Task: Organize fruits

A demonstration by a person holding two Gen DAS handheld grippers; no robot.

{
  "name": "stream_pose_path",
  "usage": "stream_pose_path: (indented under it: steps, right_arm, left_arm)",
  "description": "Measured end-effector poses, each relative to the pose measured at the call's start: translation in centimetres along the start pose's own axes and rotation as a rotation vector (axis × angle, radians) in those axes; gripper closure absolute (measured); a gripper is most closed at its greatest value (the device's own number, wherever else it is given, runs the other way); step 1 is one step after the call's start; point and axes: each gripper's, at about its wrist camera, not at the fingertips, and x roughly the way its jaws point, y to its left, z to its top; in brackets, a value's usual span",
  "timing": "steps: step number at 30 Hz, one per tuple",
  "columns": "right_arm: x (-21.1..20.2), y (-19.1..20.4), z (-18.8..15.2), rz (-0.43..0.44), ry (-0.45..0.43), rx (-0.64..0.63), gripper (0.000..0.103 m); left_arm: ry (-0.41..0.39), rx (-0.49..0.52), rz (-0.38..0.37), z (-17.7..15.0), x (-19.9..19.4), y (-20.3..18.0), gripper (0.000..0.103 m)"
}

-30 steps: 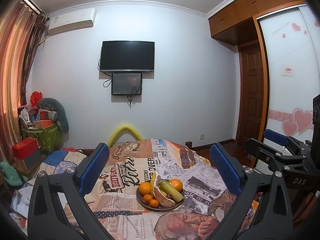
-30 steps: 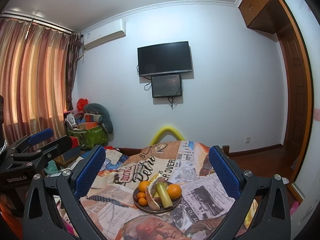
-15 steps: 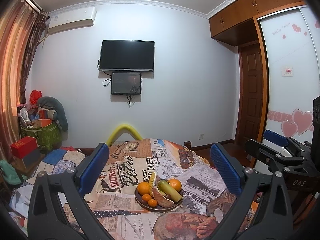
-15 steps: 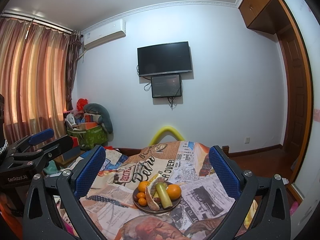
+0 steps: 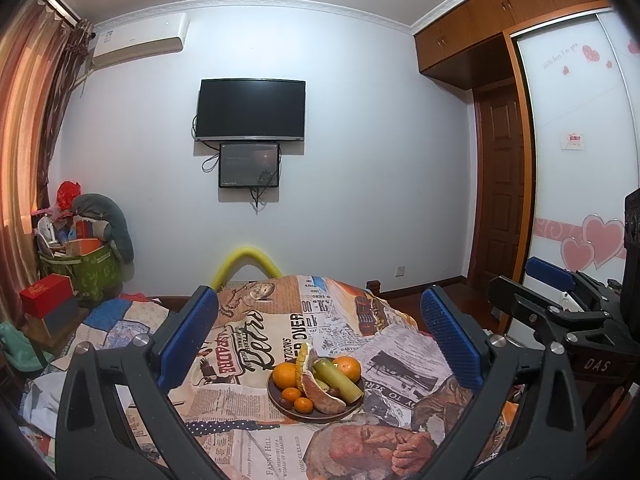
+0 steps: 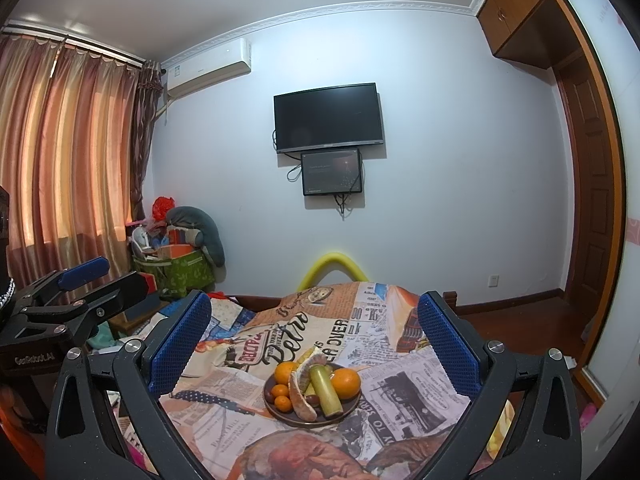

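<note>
Your left gripper point(image 5: 320, 332) and right gripper point(image 6: 314, 330) both have fingers spread wide, holding nothing; ahead, between them, the plate point(image 6: 280, 410) of fruit point(image 6: 346, 383) rests on the tabletop point(image 6: 416, 380); descend slowly, one fruit only.

Very little has moved over the last second. My left gripper point(image 5: 319, 300) has swung a hair to the right and tipped slightly down. I judge that from the plate point(image 5: 273, 394) of fruit, which now sits a touch further left and higher between the blue fingers than before. The yellow arch point(image 5: 246, 250) beyond the plate and the TV point(image 5: 251, 110) above it have slid the same way (so the camera moved, not the plate). Most of that drift came in the first half second. From my right gripper point(image 6: 315, 300) the plate point(image 6: 266, 398) shows the same leftward creep, but fainter, almost too small to call.
</note>
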Motion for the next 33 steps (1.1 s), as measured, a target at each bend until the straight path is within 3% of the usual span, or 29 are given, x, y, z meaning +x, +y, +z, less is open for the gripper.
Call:
stream_pose_path:
  steps: [33]
  right_arm:
    - [0.07, -1.0, -0.01, -0.007, 0.003, 0.008, 0.0]
  left_arm:
    - [0.026, 0.001, -0.018, -0.22, 0.82, -0.05, 0.0]
